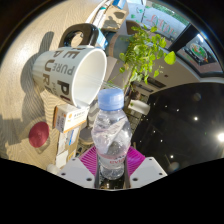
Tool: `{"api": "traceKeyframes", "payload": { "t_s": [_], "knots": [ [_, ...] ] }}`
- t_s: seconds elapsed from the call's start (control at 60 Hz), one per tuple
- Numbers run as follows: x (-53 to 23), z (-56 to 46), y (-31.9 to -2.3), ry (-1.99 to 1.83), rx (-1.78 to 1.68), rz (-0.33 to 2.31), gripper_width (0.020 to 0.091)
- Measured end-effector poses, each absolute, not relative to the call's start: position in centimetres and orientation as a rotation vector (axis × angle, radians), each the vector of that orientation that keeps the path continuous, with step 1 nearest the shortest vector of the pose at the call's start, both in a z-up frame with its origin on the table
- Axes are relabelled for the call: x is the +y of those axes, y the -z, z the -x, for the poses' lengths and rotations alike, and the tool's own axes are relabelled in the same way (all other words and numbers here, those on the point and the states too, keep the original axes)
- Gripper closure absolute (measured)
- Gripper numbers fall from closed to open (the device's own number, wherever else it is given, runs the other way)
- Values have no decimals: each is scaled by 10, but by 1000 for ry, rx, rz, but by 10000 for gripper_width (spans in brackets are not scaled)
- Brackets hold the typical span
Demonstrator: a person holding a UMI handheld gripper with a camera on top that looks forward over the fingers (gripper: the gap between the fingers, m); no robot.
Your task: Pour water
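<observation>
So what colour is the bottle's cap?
Light blue cap on the clear bottle, seen in the gripper view.

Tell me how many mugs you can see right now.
1. The mug is tipped on its side beyond the bottle, which the tool grips between its fingers. Others may be hidden behind the bottle or plant.
</observation>
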State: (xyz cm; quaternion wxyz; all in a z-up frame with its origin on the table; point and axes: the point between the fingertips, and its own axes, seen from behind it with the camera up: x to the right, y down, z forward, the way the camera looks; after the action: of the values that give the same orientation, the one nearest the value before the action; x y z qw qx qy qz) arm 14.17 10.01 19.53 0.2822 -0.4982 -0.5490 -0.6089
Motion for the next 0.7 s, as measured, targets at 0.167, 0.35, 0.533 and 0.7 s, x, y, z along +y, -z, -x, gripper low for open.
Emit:
{"api": "traceKeyframes", "payload": {
  "t_s": [0.167,0.35,0.533,0.7],
  "knots": [
    [98,-145,-196,1575,-1434,1386,765],
    [87,-145,-216,1256,-1168,1572,760],
    [79,-157,-243,812,-767,1745,759],
    [70,-167,-211,328,-426,1933,761]
  ]
}}
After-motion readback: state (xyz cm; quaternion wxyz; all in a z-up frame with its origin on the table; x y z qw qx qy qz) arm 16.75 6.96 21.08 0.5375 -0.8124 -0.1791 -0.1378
